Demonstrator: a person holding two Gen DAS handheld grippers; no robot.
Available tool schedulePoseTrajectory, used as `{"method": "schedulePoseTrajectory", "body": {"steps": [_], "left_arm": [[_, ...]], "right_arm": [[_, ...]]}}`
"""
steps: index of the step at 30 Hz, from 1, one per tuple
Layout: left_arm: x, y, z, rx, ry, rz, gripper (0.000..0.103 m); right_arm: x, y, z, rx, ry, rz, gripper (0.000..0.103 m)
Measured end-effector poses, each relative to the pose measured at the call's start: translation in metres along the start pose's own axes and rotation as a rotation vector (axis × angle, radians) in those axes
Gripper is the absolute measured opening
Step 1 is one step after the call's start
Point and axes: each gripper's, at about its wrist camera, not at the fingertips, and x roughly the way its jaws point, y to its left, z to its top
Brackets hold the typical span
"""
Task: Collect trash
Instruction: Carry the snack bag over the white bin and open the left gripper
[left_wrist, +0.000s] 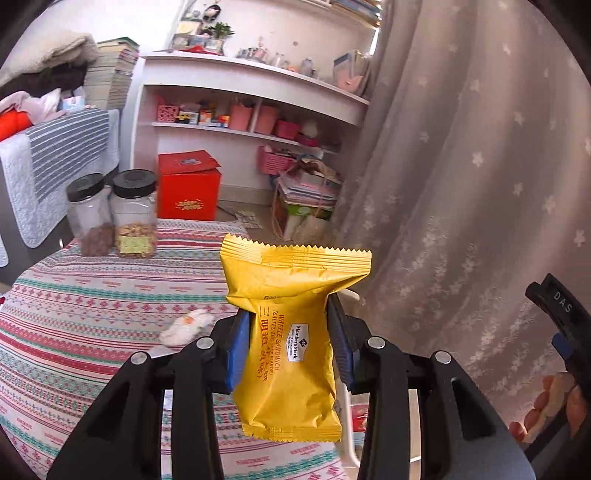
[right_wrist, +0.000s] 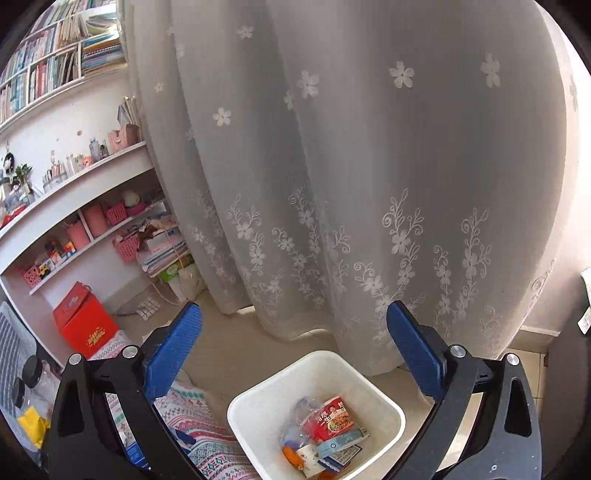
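Note:
My left gripper (left_wrist: 290, 339) is shut on a yellow snack wrapper (left_wrist: 291, 332) and holds it upright above the patterned tablecloth (left_wrist: 92, 314). A crumpled white tissue (left_wrist: 186, 326) lies on the cloth just left of the fingers. My right gripper (right_wrist: 295, 339) is open and empty, hovering above a white trash bin (right_wrist: 317, 413) on the floor. The bin holds several wrappers, among them a red packet (right_wrist: 330, 417). The yellow wrapper also shows at the left edge of the right wrist view (right_wrist: 31, 421). The right gripper shows at the right edge of the left wrist view (left_wrist: 561, 321).
Two black-lidded clear jars (left_wrist: 114, 214) stand at the table's far edge. A red box (left_wrist: 188, 188) sits on the floor by white shelves (left_wrist: 251, 96). A flowered sheer curtain (right_wrist: 351, 166) hangs behind the bin. A bed with striped covers (left_wrist: 51, 155) is at left.

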Motion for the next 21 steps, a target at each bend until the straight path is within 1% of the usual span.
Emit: {"method": "schedulePoseTrajectory", "body": {"steps": [4, 6, 8, 9, 10, 11, 13, 14, 19, 21], "left_arm": [[0.022, -0.065, -0.004, 0.058, 0.051, -0.111, 0.041], [0.031, -0.093, -0.01, 0.085, 0.078, -0.153, 0.045], [0.042, -0.118, -0.016, 0.111, 0.11, -0.189, 0.052], [0.047, -0.127, -0.019, 0.116, 0.132, -0.203, 0.054], [0.053, -0.136, -0.022, 0.112, 0.153, -0.215, 0.059], [0.059, -0.142, -0.025, 0.106, 0.177, -0.229, 0.064], [0.068, -0.153, -0.031, 0.096, 0.221, -0.238, 0.07], [0.071, -0.155, -0.033, 0.092, 0.236, -0.239, 0.074], [0.078, -0.15, -0.04, 0.082, 0.271, -0.241, 0.091], [0.08, -0.143, -0.039, 0.07, 0.292, -0.237, 0.091]], "right_arm": [[0.001, -0.027, 0.019, 0.082, -0.018, -0.014, 0.096], [0.004, -0.04, 0.026, 0.113, -0.024, -0.028, 0.096], [0.007, -0.052, 0.031, 0.146, -0.025, -0.043, 0.096], [0.009, -0.056, 0.033, 0.161, -0.024, -0.048, 0.096], [0.011, -0.061, 0.034, 0.175, -0.022, -0.052, 0.096], [0.012, -0.065, 0.036, 0.186, -0.019, -0.055, 0.096], [0.015, -0.071, 0.038, 0.203, -0.013, -0.06, 0.096], [0.016, -0.074, 0.039, 0.209, -0.01, -0.062, 0.096], [0.022, -0.079, 0.04, 0.22, 0.014, -0.059, 0.096], [0.023, -0.078, 0.04, 0.231, 0.024, -0.049, 0.096]]}}
